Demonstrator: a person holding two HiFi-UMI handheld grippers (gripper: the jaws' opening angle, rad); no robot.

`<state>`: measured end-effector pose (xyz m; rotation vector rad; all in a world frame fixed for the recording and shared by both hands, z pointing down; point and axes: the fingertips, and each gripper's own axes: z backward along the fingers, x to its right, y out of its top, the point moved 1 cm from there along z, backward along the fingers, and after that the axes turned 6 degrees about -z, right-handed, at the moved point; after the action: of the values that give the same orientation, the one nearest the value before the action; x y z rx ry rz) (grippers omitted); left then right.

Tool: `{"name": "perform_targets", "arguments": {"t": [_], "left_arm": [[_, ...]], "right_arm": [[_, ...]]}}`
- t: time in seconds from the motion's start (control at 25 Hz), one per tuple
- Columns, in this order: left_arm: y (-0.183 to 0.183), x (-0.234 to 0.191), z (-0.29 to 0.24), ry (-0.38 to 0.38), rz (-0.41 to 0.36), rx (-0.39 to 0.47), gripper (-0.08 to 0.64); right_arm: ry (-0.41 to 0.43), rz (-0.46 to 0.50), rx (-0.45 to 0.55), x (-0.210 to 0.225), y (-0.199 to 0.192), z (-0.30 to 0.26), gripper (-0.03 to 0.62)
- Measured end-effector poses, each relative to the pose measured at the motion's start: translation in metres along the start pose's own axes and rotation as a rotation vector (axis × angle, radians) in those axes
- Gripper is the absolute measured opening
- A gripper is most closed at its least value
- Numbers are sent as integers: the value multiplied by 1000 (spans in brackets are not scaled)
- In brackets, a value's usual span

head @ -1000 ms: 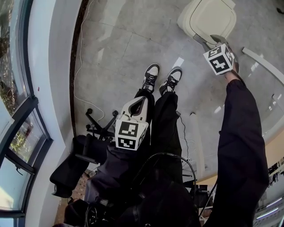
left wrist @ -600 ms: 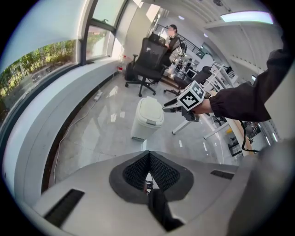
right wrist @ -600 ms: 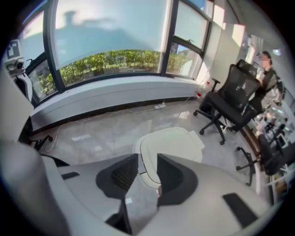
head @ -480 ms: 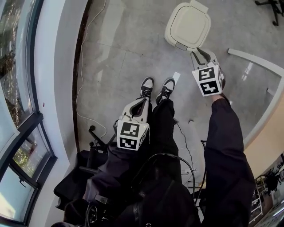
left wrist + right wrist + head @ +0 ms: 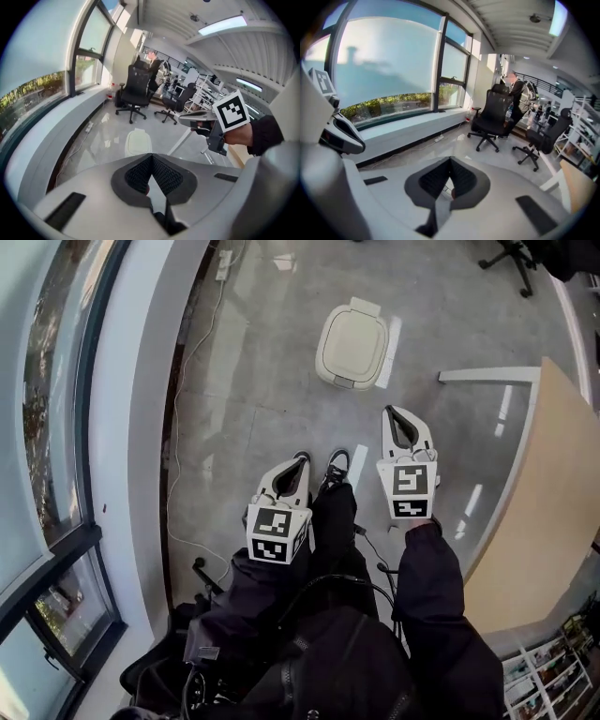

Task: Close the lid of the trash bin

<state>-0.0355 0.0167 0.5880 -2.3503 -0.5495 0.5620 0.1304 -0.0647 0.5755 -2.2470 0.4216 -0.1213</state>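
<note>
Window sill [image 5: 141,427] runs left, wooden desk [image 5: 534,493] right, office chairs [image 5: 494,117] beyond; trash bin [image 5: 352,346] stands on the floor ahead, lid down, well apart from left gripper [image 5: 300,458] and right gripper [image 5: 395,412], both with jaws together; cable [image 5: 183,399] trails along the sill.

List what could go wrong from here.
The cream square plastic trash bin looks shut from above, but no view shows whether its lid sits flush; it may spring open. The right claw appears close to the light wooden tabletop; a sideways swing could knock its edge. A thin black cable lies by the black-and-white sneakers; a step could snag it.
</note>
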Motion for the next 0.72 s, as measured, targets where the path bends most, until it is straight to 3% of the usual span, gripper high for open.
{"name": "perform_targets", "arguments": {"t": [0.36, 0.52, 0.72], "left_arm": [[149, 30, 110, 33, -59, 280, 2], [238, 60, 146, 11, -105, 437, 2], [289, 75, 197, 15, -169, 557, 2]], "right_arm": [[-112, -122, 229, 13, 123, 166, 6], [-174, -135, 365, 36, 188, 229, 6], [-192, -135, 464, 18, 228, 278, 6]]}}
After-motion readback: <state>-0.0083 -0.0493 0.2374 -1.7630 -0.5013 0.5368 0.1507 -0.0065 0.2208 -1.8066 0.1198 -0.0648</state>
